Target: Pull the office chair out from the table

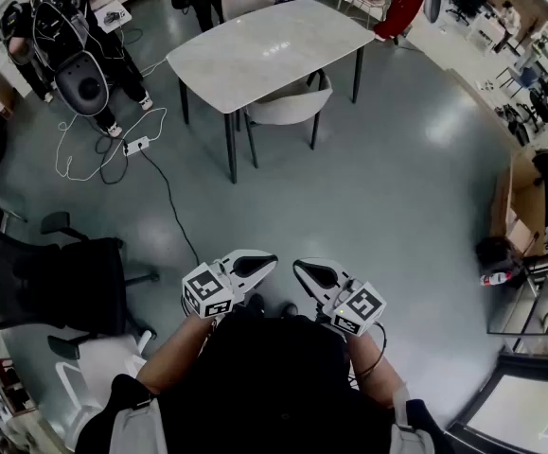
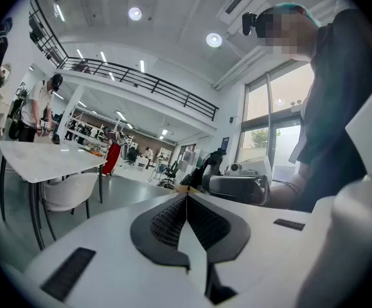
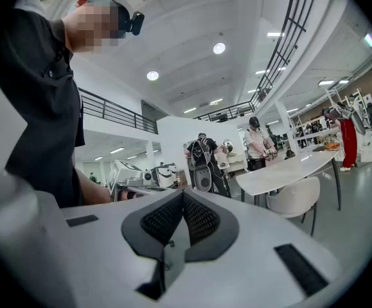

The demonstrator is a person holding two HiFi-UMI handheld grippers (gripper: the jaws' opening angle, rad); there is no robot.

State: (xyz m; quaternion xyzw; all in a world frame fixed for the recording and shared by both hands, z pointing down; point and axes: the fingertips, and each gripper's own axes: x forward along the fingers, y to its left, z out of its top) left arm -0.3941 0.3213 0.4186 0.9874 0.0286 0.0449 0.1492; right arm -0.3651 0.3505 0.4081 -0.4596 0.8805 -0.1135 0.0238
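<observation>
Both tongs are closed and empty. In each gripper view the ribbed pads meet along one seam with nothing between them. The left tongs [image 1: 272, 263] and the right tongs [image 1: 297, 269] are held level in front of my torso, side by side. Their tips angle toward each other but stay apart. My forearms are bent at the elbows and the marker cubes face up.

The chair [image 1: 288, 105] stands at the near long edge of the bench [image 1: 255, 50], between the two near legs. Its seat is tucked under the top and its curved back stands out past the edge. From above I cannot tell whether the back touches that edge.

The floor [image 1: 349, 197] between the tongs and the chair lies open, widest toward the right. On the left, a black cable [image 1: 174, 206] runs from a power strip [image 1: 136, 145] near the bench's left corner down toward me. A black swivel chair [image 1: 56, 287] stands at the left margin, well apart from the bench.
</observation>
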